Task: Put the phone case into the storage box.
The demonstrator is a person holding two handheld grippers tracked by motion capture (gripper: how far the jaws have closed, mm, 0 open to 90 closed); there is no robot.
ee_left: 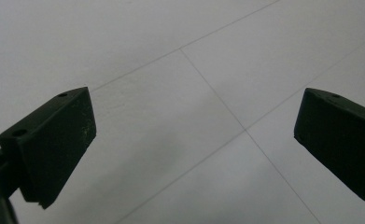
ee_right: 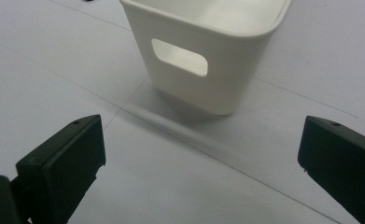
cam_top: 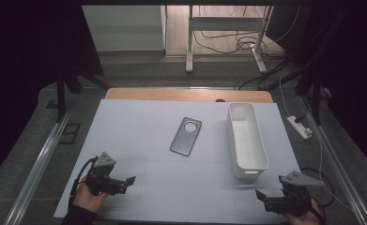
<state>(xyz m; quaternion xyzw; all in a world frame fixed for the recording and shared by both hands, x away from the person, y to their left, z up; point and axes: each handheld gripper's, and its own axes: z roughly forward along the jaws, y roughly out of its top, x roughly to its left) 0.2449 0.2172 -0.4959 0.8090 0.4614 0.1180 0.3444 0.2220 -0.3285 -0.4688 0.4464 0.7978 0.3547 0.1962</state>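
Both grippers held low over white table (cam_top: 139, 126), jaws spread wide, nothing gripped. Left gripper (cam_top: 130, 180) near front left edge. Right gripper (cam_top: 261, 194) just before white bin (cam_top: 247, 140). Phone case (cam_top: 186, 136) laid flat at centre, left of bin.

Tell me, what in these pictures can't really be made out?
- Phone case: too small in the high view to tell its material or markings.
- White bin: the right gripper view's top edge cuts off its far end.
- Dark thing at the table's far edge: too small to identify.
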